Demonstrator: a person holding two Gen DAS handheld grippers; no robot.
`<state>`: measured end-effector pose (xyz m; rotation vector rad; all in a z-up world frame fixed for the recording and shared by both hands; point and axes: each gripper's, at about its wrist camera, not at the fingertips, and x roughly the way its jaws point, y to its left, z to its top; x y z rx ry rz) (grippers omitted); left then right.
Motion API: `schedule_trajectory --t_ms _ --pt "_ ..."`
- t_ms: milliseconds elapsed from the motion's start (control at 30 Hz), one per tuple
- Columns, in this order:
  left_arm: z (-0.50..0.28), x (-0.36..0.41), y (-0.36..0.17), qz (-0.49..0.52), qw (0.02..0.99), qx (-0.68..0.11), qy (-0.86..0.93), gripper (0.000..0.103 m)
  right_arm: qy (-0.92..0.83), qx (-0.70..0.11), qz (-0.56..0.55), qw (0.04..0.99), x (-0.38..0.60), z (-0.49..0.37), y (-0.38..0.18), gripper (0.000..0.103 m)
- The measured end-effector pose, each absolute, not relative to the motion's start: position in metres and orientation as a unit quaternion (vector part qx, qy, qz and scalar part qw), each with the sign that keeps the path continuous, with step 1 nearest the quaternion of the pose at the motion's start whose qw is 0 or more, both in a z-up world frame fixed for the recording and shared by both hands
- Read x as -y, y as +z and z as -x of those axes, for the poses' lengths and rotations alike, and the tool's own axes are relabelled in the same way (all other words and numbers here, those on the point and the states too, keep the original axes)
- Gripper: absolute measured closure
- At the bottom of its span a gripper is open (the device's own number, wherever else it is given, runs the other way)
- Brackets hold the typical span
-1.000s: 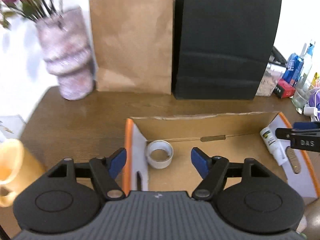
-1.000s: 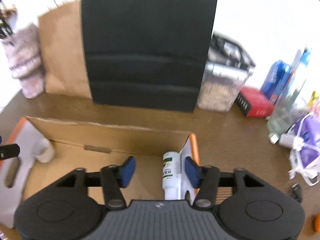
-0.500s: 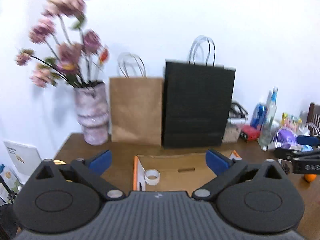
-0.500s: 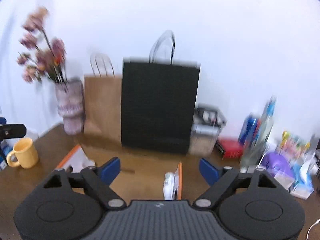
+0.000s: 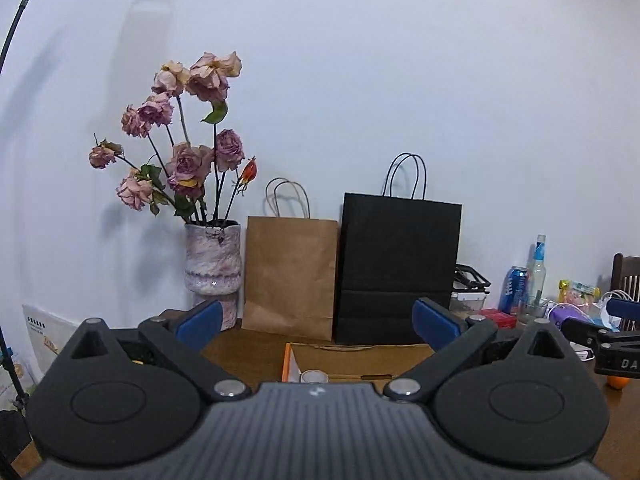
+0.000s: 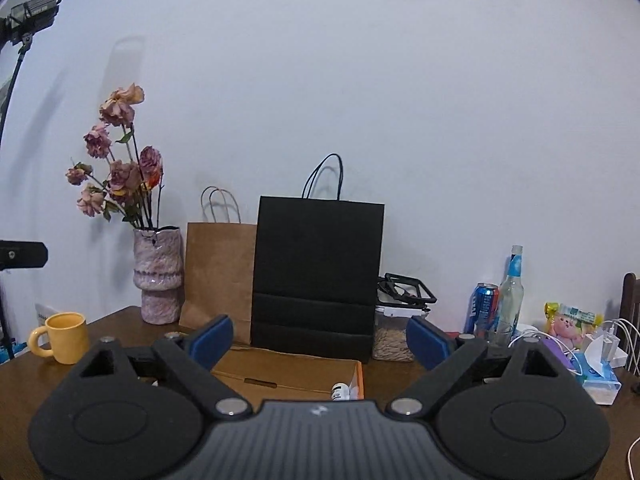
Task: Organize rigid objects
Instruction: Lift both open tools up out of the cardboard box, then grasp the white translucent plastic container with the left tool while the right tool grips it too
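An open cardboard box [image 5: 360, 356] with an orange edge lies on the brown table; it also shows in the right wrist view [image 6: 288, 372]. A white tape roll [image 5: 314, 376] sits in its left end. A small white bottle [image 6: 340, 391] lies at its right end. My left gripper [image 5: 316, 322] is wide open and empty, raised above and behind the box. My right gripper [image 6: 318, 338] is wide open and empty, also raised behind the box. The right gripper's body [image 5: 612, 344] shows at the right of the left wrist view.
A vase of dried roses [image 5: 212, 264], a brown paper bag [image 5: 290, 276] and a black paper bag [image 5: 398, 272] stand along the wall. A yellow mug [image 6: 64, 336] is at the left. Bottles, a can [image 6: 485, 306], tissues and cables crowd the right.
Both grippers have pulled back and up from the box and opened wider. The tape roll and bottle stay in the box.
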<state>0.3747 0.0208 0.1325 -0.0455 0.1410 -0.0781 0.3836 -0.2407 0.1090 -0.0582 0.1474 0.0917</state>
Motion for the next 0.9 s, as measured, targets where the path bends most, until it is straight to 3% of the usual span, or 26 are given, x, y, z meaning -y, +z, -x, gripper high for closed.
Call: schedule_trajectory --t_ms 400,900 --pt "-0.343 -0.017 0.123 -0.007 0.998 -0.058 -0.031 0.0 0.063 -0.081 -0.003 0.995 0.251 -0.355 0.099 0.009" --pt "-0.177 -0.025 0.073 -0.052 0.998 -0.027 -0.029 0.0 0.111 -0.106 0.015 0.988 0.247 -0.187 0.052 0.009"
